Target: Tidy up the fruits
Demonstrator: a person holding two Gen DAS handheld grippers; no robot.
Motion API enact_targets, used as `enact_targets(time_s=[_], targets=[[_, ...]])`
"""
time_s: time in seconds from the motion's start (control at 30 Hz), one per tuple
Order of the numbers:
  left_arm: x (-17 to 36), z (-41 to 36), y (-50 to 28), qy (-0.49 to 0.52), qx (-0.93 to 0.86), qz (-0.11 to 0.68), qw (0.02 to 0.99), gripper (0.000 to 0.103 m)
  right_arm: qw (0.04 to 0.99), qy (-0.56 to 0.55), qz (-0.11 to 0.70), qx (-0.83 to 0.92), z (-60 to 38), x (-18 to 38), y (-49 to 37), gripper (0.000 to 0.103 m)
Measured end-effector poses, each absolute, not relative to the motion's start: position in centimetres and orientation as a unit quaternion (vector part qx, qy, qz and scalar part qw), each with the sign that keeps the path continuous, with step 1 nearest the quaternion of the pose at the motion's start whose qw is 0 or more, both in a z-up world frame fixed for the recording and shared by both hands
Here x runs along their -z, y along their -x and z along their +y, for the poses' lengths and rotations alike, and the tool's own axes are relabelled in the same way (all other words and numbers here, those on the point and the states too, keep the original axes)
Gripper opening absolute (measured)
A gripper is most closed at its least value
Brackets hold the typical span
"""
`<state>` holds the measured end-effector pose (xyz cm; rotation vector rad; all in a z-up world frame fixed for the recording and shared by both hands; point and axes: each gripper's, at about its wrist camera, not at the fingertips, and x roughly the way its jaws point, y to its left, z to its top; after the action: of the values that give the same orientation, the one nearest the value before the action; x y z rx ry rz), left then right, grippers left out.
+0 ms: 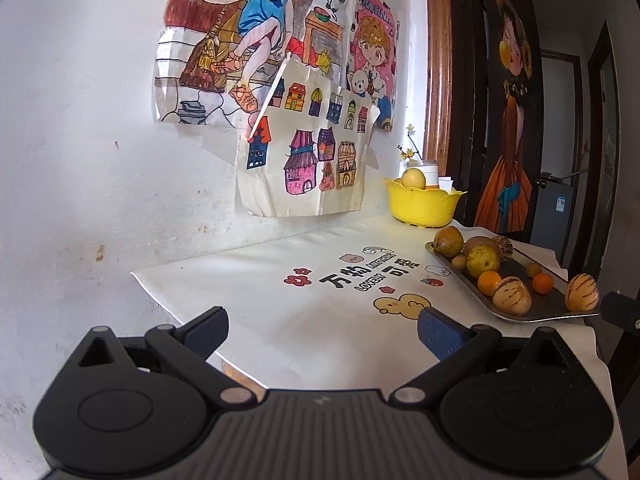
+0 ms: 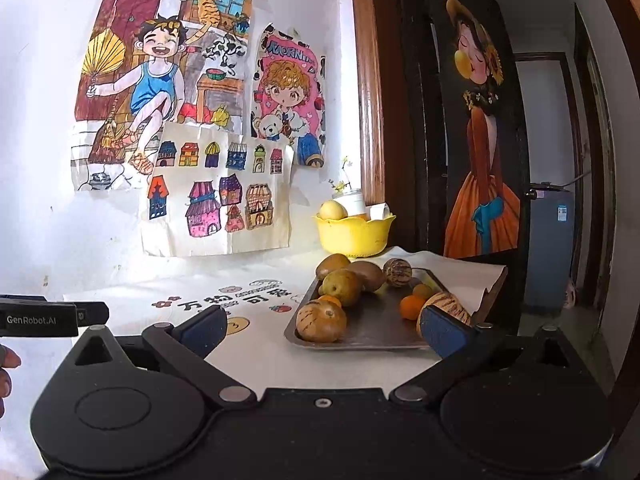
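Seen first, on the left: the left tongs (image 1: 322, 334), spread wide and empty, hovering over the printed white cloth (image 1: 280, 320) on the worktop, well apart from any fruit. Nothing between the blue pads (image 1: 204, 334).

Further right, against the wall: a yellow basket (image 2: 354, 236) at the back of the worktop, already holding one pale yellow fruit (image 2: 332, 211), with a white container (image 2: 354, 202) just behind it. Judged as the likely destination, though not certain from the views.

Next, nearer and to the right: a metal tray (image 2: 372, 328) still crowded. Counted on it, as far as visible: two brown kiwi-like fruits (image 2: 366, 274) at the far end, a greenish-yellow pear-shaped fruit (image 2: 342, 287) touching them, a small striped round fruit (image 2: 397, 273) behind, a large striped melon-like fruit (image 2: 320, 321) at the near left corner, a half-hidden orange (image 2: 330, 300) behind that one, a small orange (image 2: 412, 306) and a small brownish fruit (image 2: 423, 291) nearer the right rim.

Farthest right: the right tongs (image 2: 324, 332), also wide open and gripping nothing, held low in front of the tray's near edge, with another striped fruit (image 2: 450, 306) partly hidden behind the right pad (image 2: 444, 334). Not possible to tell whether pad and fruit touched.

Judged barely begun: one fruit in the basket at most, nearly all the rest left on the tray, neither tool loaded. Left to do: picking up and sorting almost everything.
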<state>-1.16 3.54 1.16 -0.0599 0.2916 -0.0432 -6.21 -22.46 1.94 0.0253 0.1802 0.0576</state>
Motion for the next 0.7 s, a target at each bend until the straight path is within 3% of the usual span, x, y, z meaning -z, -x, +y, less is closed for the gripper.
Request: enact_targets(time_s=[0.7], targets=[[0.2,4.5,1.8,0.007,-0.009,0.147,0.989,0.103,0.989,0.029,0.134,-0.049,-20.4,0.1,5.6,0.102]])
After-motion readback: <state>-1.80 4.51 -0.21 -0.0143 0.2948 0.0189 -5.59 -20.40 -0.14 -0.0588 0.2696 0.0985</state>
